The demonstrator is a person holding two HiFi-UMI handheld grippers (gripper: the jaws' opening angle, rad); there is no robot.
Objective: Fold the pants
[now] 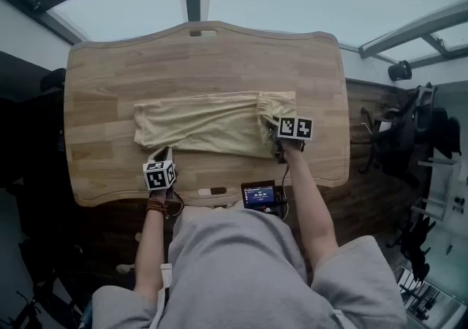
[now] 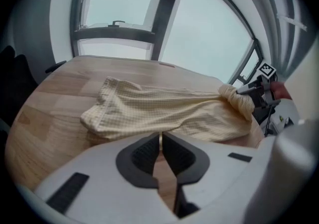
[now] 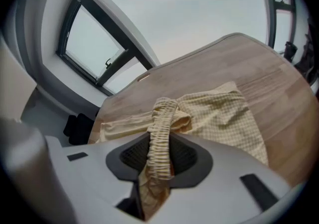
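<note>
Pale yellow checked pants (image 1: pixel 205 124) lie stretched left to right across the wooden table (image 1: pixel 110 79). My right gripper (image 1: pixel 278 143) is at their right end, shut on the gathered elastic waistband (image 3: pixel 162 133), which runs up between its jaws (image 3: pixel 160 154) while the cloth (image 3: pixel 219 118) trails behind. The left gripper view shows this bunched end (image 2: pixel 237 99) lifted at the right gripper (image 2: pixel 256 96). My left gripper (image 1: pixel 165 152) is shut at the near edge of the pants (image 2: pixel 169 111), its tips (image 2: pixel 160 141) just at the cloth's edge. I cannot tell if they pinch any fabric.
A small device with a lit screen (image 1: pixel 259 194) sits at the table's near edge between my arms. A black office chair (image 1: pixel 409 130) stands to the right of the table, and dark seating (image 1: pixel 51 82) to the left. Windows run behind the far edge.
</note>
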